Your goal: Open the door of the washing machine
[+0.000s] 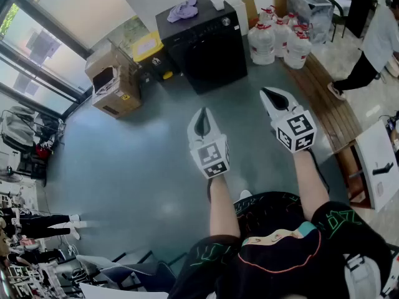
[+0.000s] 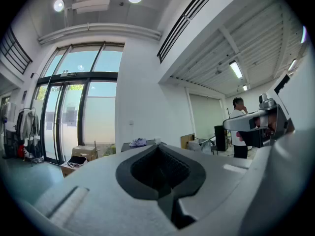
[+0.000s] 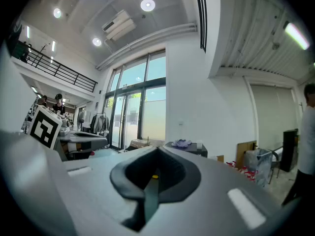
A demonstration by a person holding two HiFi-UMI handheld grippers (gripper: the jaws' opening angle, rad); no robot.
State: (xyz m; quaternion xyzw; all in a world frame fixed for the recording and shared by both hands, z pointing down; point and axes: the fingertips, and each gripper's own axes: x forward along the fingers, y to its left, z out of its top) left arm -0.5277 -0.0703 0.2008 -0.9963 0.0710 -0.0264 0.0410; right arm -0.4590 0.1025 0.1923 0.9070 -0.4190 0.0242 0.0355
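Facing washer, left gripper, right gripper level

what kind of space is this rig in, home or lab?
Probably a lab or studio hall, not a home: a black washing machine stands on open floor beside cardboard boxes and water jugs, with tall glass doors.

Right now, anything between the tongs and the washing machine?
Nothing visible. Bare floor runs from the left tongs and right tongs to the washing machine; boxes and water jugs sit off to its sides.
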